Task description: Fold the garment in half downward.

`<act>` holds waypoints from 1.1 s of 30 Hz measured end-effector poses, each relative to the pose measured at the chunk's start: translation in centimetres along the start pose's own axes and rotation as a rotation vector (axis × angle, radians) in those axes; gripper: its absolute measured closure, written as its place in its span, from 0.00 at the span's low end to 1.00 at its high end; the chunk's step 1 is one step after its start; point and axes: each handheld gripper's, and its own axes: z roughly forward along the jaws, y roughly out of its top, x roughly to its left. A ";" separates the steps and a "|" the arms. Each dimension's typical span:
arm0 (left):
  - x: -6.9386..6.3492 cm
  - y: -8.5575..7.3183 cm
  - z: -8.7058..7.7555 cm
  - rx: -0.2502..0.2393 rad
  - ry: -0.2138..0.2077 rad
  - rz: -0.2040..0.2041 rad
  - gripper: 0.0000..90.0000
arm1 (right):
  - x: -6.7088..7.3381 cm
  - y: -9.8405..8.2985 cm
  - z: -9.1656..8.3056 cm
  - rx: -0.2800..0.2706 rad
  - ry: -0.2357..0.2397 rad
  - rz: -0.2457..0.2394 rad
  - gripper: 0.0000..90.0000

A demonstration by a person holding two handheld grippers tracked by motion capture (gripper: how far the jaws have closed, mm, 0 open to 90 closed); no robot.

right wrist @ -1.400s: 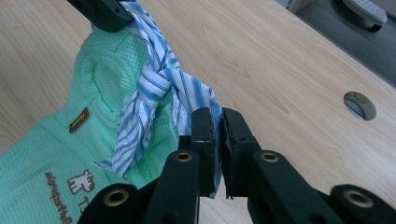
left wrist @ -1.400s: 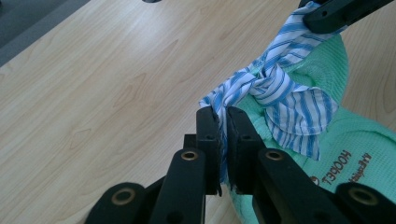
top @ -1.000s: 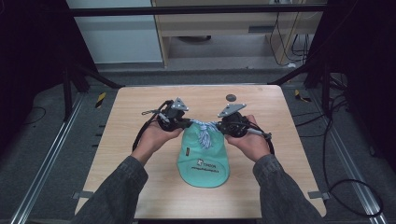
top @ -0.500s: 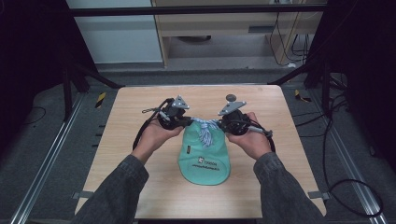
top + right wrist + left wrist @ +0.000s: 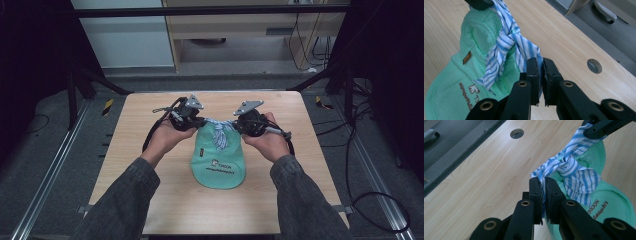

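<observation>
cloth: blue-and-white striped cloth (image 5: 218, 131), thin and crumpled
knot: tied in one knot at its middle, in the centre of the high view, at the upper right of the left gripper view (image 5: 566, 166)
ends: pulled out left and right from the knot; loose tails hang down over the bag
bag: mint-green mesh bag (image 5: 220, 161), printed logo and lettering, small brown tag
bag pose: lies flat on the wooden table, centre of the high view, rounded end toward the bottom of the frame
relation: cloth is tied at the bag's upper end

dark grey sleeves (image 5: 125, 200); black grippers with grey three-cornered plates (image 5: 194, 102)
</observation>
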 end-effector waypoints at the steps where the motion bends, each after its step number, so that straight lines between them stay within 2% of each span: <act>1: 0.1 0.2 0.2 0.001 0.001 0.002 0.94 | -0.1 0.0 0.1 0.002 -0.002 0.000 0.94; 8: 0.2 0.8 1.1 0.003 0.006 0.011 0.94 | -0.5 -0.3 0.1 0.002 -0.013 0.004 0.94; 10: 0.0 0.8 1.1 0.009 0.011 0.025 0.94 | -0.4 -0.5 0.1 0.003 -0.016 -0.001 0.94; 16: -0.8 0.0 0.9 -0.007 0.020 0.029 0.94 | 0.4 -0.9 0.0 0.002 -0.016 -0.030 0.94; 23: -1.5 -0.6 1.2 -0.019 0.019 0.025 0.94 | 1.0 -1.8 0.0 0.005 -0.020 -0.028 0.94; 28: -2.5 -1.0 1.5 -0.016 0.033 0.053 0.94 | 1.3 -2.6 -0.1 0.006 -0.020 -0.034 0.94; 33: -2.6 -1.4 1.6 -0.010 0.042 0.061 0.94 | 1.5 -2.9 0.1 0.011 -0.017 -0.039 0.94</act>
